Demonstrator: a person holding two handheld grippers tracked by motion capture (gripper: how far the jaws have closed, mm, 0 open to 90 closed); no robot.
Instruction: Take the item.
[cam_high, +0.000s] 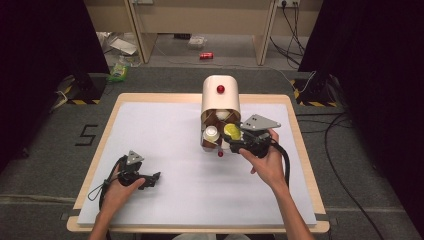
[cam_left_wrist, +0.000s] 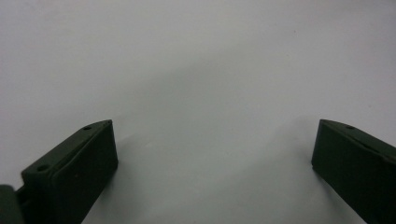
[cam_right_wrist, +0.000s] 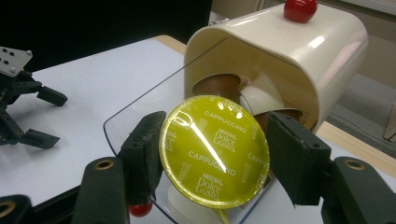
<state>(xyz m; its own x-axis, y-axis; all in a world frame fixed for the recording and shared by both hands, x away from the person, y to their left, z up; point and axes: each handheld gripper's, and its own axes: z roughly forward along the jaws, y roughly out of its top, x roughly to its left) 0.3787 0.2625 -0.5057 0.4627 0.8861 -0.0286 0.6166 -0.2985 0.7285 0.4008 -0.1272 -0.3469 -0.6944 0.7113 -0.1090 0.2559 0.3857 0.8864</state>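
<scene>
White mat (cam_high: 190, 195), wooden table (cam_high: 304, 150), dark curtains (cam_high: 45, 50)

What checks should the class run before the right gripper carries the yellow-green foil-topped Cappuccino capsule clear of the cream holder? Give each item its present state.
1. The right gripper is shut on the yellow-green foil-topped capsule, a jaw on each side of its rim: ok.
2. Capsule outside the cream dome-shaped capsule holder: ok, it sits in front of the opening.
3. Clear plastic door of the holder lies open below the capsule: ok.
4. The left gripper rests apart on the white table sheet, jaws open, nothing between them: ok.
5. Remaining brown capsules staying settled inside: cannot tell.
</scene>
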